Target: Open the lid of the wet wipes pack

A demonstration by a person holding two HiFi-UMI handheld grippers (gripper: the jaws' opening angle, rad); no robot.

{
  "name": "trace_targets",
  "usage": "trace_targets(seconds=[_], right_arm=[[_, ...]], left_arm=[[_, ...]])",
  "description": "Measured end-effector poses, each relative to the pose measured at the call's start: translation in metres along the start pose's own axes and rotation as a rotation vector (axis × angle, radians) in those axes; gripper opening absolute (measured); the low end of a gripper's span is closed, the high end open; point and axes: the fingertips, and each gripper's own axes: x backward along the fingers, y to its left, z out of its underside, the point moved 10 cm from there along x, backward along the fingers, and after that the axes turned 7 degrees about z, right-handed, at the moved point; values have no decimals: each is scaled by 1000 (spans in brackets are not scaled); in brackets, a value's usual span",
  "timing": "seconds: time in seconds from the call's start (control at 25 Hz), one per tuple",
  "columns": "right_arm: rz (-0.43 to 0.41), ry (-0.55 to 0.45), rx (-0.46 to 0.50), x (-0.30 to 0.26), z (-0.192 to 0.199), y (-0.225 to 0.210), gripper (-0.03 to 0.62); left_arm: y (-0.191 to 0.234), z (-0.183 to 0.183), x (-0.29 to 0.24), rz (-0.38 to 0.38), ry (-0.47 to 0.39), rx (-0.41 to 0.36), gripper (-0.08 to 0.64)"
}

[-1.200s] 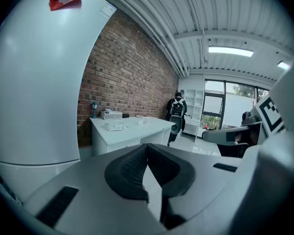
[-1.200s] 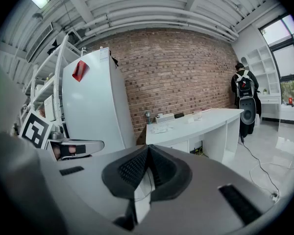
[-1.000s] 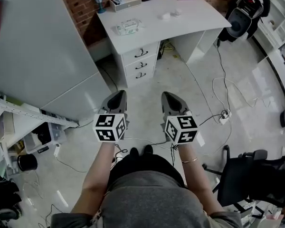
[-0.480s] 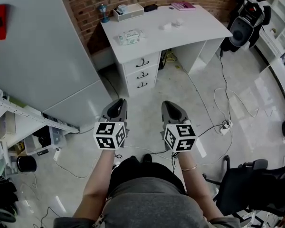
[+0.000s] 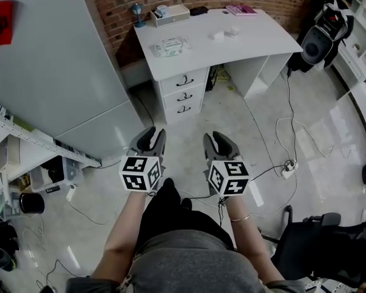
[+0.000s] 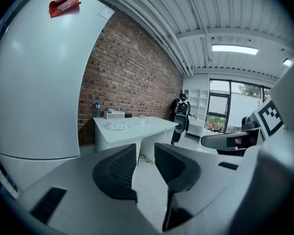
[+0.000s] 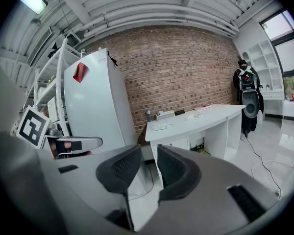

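Note:
The wet wipes pack (image 5: 169, 46) lies flat on the left part of the white desk (image 5: 244, 38), far ahead of both grippers. It also shows small in the left gripper view (image 6: 115, 125) and the right gripper view (image 7: 161, 127). My left gripper (image 5: 150, 138) and right gripper (image 5: 215, 143) hang side by side over the floor, in front of the person's body and pointing toward the desk. Both pairs of jaws have just been opening. Left gripper (image 6: 145, 153) and right gripper (image 7: 149, 156) each show a gap with nothing in it.
The desk has a drawer stack (image 5: 183, 90) at its front, and on top a white box (image 5: 169, 15), a pink book (image 5: 240, 10) and small white items (image 5: 222, 33). A tall white cabinet (image 5: 49, 72) stands left. Cables (image 5: 287, 162) cross the floor; a black chair (image 5: 317, 249) is at the right.
Both grippers' jaws have gone from shut to parted. The desk has slid slightly right and down in the head view; the hands stay at about the same place.

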Motion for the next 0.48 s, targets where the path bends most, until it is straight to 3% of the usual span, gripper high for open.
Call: trace_targets(seconds=[0.48], right_arm=[[-5, 36, 1, -64, -11, -1, 150]], left_arm=[[47, -4, -48, 3, 18, 21, 130]])
